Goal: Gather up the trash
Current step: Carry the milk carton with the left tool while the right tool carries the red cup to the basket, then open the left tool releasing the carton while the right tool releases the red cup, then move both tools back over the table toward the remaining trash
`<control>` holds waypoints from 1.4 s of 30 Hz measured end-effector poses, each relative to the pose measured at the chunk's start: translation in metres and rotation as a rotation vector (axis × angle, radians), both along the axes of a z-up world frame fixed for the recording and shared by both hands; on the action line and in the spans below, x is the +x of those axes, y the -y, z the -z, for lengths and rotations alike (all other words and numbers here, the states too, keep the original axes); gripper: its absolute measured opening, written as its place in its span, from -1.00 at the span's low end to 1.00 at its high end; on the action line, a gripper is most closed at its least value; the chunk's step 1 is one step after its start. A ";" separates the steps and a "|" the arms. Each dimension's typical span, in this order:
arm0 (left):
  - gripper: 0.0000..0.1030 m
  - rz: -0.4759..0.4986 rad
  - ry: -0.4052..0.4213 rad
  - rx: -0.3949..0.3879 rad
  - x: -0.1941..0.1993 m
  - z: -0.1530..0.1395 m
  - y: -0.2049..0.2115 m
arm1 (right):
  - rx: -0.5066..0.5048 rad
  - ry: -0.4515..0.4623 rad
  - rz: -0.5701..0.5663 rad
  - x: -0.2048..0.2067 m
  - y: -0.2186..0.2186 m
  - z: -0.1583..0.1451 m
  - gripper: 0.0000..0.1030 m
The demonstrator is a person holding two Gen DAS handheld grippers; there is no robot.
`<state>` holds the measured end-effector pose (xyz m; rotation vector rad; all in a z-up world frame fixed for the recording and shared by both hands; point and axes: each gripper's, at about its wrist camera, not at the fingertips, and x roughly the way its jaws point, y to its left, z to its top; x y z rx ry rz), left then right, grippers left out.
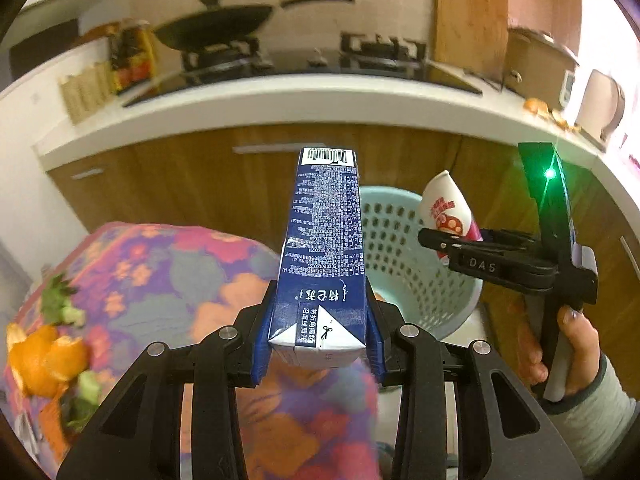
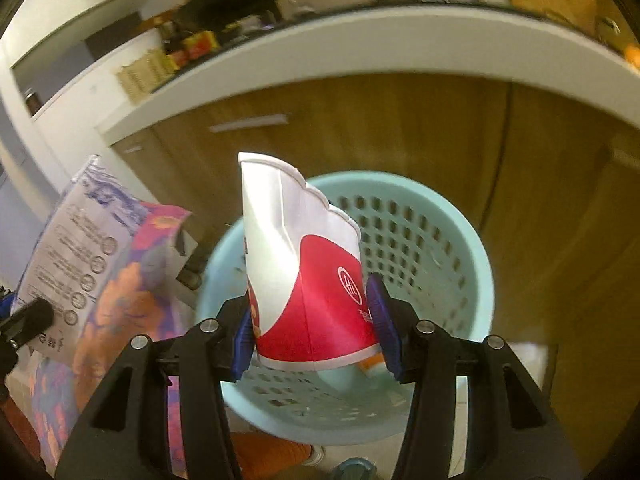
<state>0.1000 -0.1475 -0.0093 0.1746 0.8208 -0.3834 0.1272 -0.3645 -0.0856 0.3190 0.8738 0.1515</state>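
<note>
Two grippers, two pieces of trash, one basket near both.
My left gripper (image 1: 320,340) pinches one blue carton (image 1: 324,248) by its folded end; my right gripper (image 2: 312,328) pinches one crushed red-and-white paper cup (image 2: 308,276) above the single pale-blue basket (image 2: 476,264). Orange peels (image 1: 44,356) lie on the flowered desk (image 1: 168,264) at left.
</note>
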 end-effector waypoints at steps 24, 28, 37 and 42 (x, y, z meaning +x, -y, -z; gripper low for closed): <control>0.16 -0.020 -0.118 0.018 0.045 0.047 0.042 | 0.102 -0.090 0.049 0.005 0.038 0.019 0.15; 0.16 -0.032 -0.099 -0.027 0.032 0.034 0.023 | 0.090 -0.062 0.021 0.003 0.030 0.005 0.15; 0.17 -0.105 0.008 -0.122 -0.013 -0.004 -0.032 | 0.041 0.030 -0.091 -0.010 -0.023 -0.033 0.15; 0.18 -0.182 0.066 -0.189 -0.048 -0.021 -0.079 | 0.013 0.080 -0.167 -0.019 -0.055 -0.053 0.15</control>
